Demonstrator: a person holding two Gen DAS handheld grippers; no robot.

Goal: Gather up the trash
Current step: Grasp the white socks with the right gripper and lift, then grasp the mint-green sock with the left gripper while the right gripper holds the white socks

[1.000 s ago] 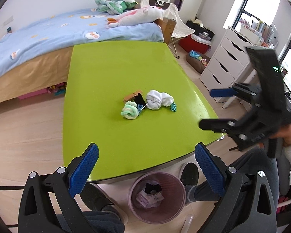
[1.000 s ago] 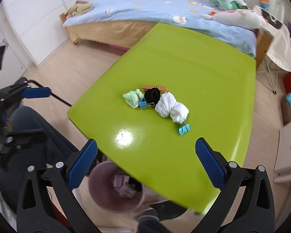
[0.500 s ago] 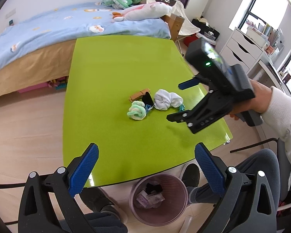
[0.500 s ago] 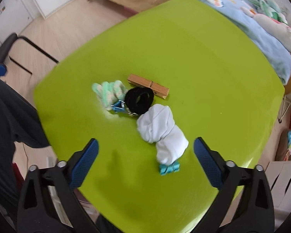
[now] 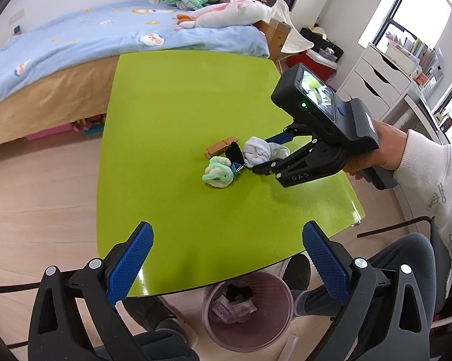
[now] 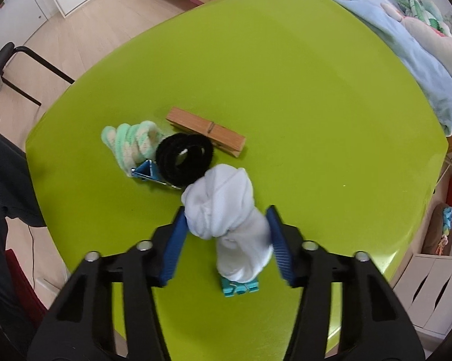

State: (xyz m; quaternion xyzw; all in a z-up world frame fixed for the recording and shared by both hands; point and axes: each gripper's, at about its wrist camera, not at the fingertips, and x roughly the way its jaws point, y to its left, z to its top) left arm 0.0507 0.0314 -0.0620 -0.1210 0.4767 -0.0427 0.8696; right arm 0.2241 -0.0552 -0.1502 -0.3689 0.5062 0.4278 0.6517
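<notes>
Right wrist view: white sock bundle lodged between the blue pads of the right gripper, jaws just closing from wide to half width, left pad touching cloth, right pad at its edge; firm clamp not yet certain. Lying on the green table, not lifted. Small teal clip just behind the bundle, toward the tool's body. Just ahead of the fingertips: black hair tie, blue binder clip at its left, mint striped sock further left, wooden clothespin beyond the tie. Left wrist view: same bundle straddled by the right gripper, person's right hand on the handle. Left gripper spread wide, empty, hanging over the near table edge, well apart from the cluster. Pink bin on the floor directly below it, already holding a few scraps. Progress judged: early to middle; some trash binned, six items remaining on the table, first of these being grasped. Remaining: secure the bundle, carry to the bin, repeat for the rest.
</notes>
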